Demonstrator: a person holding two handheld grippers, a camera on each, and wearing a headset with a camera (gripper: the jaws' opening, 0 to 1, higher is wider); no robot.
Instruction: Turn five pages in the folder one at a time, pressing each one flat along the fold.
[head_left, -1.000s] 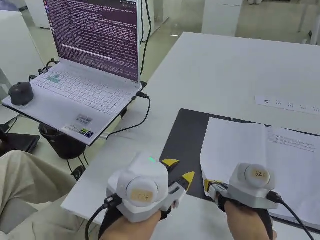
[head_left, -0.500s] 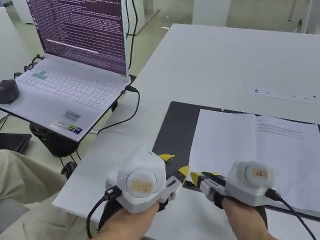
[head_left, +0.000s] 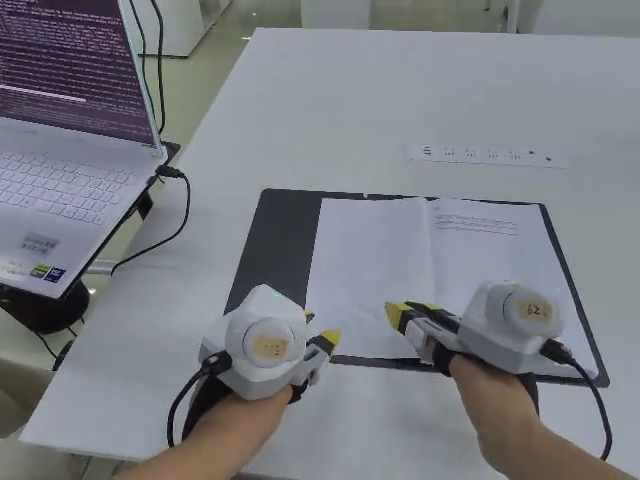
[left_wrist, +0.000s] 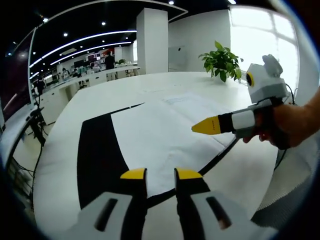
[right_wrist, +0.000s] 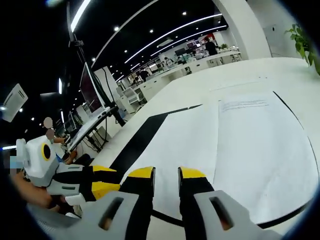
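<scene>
The folder lies open on the white table, its black cover (head_left: 270, 250) bare at the left and white pages (head_left: 370, 270) spread to the right. The right-hand page (head_left: 490, 260) has a few printed lines at its top. My left gripper (head_left: 320, 330) hovers at the folder's near edge, over the black cover's corner (left_wrist: 100, 160), jaws shut on nothing (left_wrist: 160, 175). My right gripper (head_left: 400, 315) sits just above the lower part of the left page, shut and holding nothing (right_wrist: 166, 174). Each gripper shows in the other's view: the right gripper (left_wrist: 205, 126) and the left gripper (right_wrist: 107, 180).
An open laptop (head_left: 60, 120) stands on a stand off the table's left edge, its black cable (head_left: 175, 225) hanging beside it. A white power strip (head_left: 485, 155) lies beyond the folder. A potted plant (left_wrist: 220, 62) stands at the far end.
The head camera has swung right and down, bringing the whole folder into view. Both grippers have kept to the folder's near edge, the right one now over the left page.
</scene>
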